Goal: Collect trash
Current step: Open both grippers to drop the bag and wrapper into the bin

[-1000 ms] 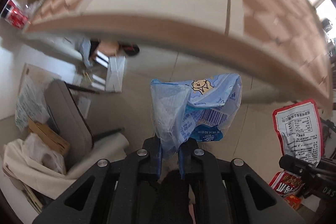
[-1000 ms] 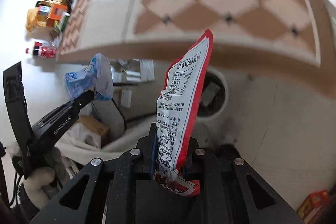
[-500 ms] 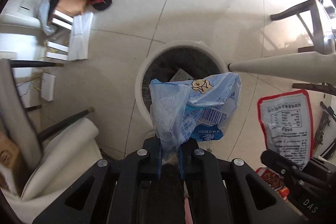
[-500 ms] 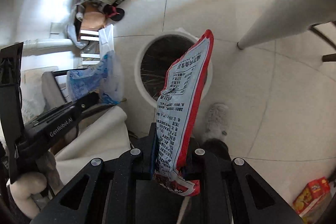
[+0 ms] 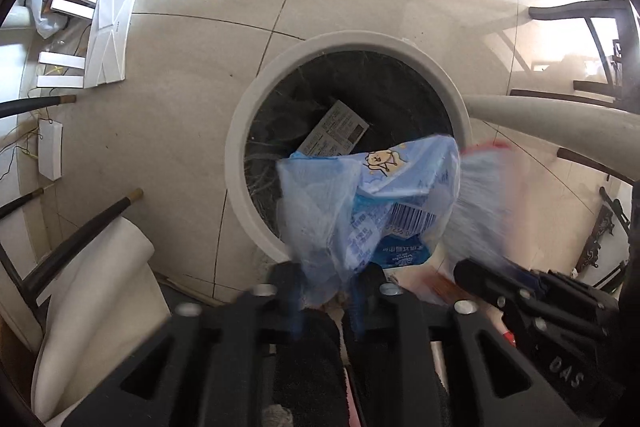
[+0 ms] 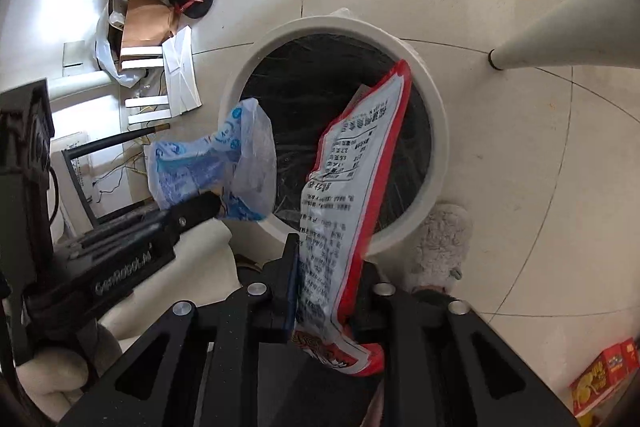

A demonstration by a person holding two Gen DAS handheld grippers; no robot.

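Observation:
A round white trash bin (image 5: 240, 131) with a black liner stands on the tiled floor, with a printed wrapper (image 5: 334, 129) inside. It also shows in the right wrist view (image 6: 434, 131). My left gripper (image 5: 326, 277) is shut on a blue and clear plastic wrapper (image 5: 360, 211), held over the bin's near rim. My right gripper (image 6: 326, 267) is shut on a red-edged white snack bag (image 6: 352, 179), which leans over the bin opening. The left gripper (image 6: 208, 205) with its blue wrapper (image 6: 208, 163) appears left of the bag.
A white table leg (image 5: 552, 115) stands right of the bin. Chair legs (image 5: 80, 235) and a white cloth (image 5: 96, 299) lie at the left. Boxes, papers and a slipper (image 6: 192, 1) are beyond the bin. A red box (image 6: 604, 375) sits at the lower right.
Both grippers have moved closer to the bin, which now looks larger. The snack bag has swung over the opening. The left gripper's jaws look a little wider but still hold the wrapper.

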